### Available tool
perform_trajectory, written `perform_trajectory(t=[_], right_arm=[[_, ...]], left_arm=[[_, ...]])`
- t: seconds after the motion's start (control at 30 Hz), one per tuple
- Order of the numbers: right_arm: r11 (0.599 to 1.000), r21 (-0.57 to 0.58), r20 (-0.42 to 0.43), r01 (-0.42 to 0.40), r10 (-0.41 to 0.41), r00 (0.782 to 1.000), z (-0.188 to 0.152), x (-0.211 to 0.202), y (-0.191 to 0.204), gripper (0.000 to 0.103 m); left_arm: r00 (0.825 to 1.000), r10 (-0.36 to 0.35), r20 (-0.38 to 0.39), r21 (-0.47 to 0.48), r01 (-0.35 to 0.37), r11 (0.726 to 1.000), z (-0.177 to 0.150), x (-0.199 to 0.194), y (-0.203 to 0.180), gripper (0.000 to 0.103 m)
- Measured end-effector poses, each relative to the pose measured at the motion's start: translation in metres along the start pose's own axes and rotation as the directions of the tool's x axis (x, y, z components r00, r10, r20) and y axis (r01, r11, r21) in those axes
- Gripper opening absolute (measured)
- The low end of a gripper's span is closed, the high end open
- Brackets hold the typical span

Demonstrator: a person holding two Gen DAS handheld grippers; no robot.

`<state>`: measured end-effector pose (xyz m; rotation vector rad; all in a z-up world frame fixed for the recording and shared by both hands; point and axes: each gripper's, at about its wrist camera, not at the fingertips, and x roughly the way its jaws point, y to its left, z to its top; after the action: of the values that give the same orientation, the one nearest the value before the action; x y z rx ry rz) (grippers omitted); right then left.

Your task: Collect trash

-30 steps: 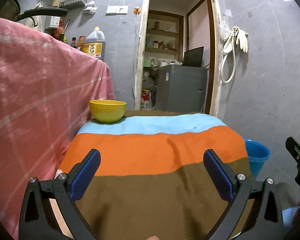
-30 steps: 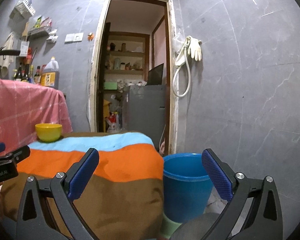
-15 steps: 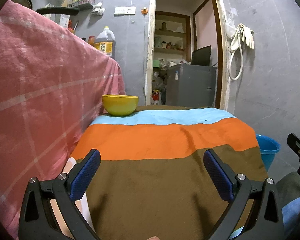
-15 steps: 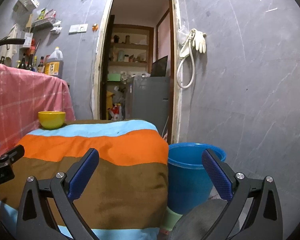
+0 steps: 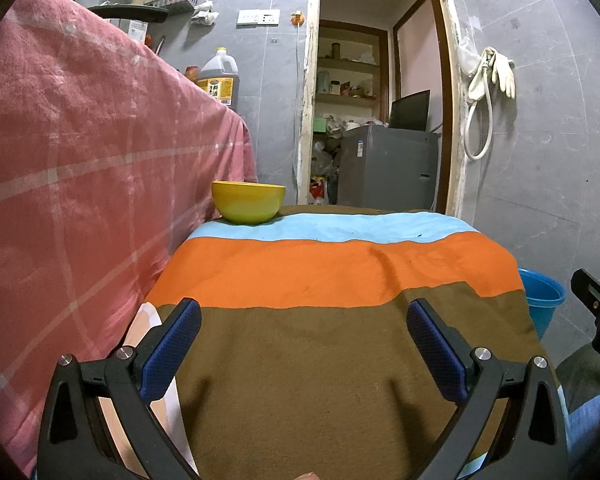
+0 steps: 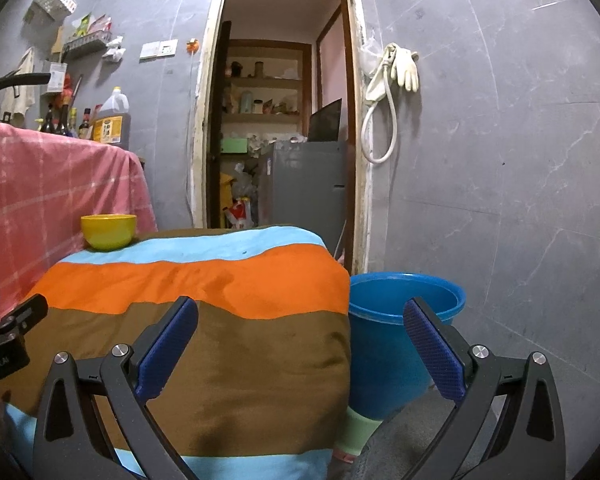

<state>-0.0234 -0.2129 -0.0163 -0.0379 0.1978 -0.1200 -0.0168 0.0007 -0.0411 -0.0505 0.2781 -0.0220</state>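
Observation:
A low table wears a striped cloth (image 5: 332, 272) of blue, orange and brown. At its far left corner stands a yellow bowl (image 5: 248, 201), seen again in the right wrist view as the yellow bowl (image 6: 108, 231). A blue bucket (image 6: 396, 336) stands on the floor by the table's right side; its rim (image 5: 540, 292) shows in the left wrist view. My left gripper (image 5: 304, 344) hangs open over the brown stripe, holding nothing. My right gripper (image 6: 300, 344) is open near the table's right edge, empty. No loose trash shows on the cloth.
A taller surface draped in pink checked cloth (image 5: 80, 184) rises at the left, with an oil jug (image 5: 219, 78) and bottles on it. An open doorway (image 6: 284, 128) leads to a grey cabinet (image 5: 388, 168). Gloves and a hose (image 6: 396, 92) hang on the grey wall.
Both wrist views have drifted: the left one has shifted left and nearer the pink cloth, the right one has dropped lower toward the table. Both grippers stay open.

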Motion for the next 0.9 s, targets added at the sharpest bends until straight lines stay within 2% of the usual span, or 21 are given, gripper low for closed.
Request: perform_trajectory(t=[0.9], right_arm=[[1.0,-0.018,-0.03,-0.022,0.021,0.999,-0.0017,0.0079,0.0007,0.103]], left_arm=[[1.0,-0.001,-0.004,0.002,0.001,1.0,-0.0018,0.0025,0.0033,0.101]])
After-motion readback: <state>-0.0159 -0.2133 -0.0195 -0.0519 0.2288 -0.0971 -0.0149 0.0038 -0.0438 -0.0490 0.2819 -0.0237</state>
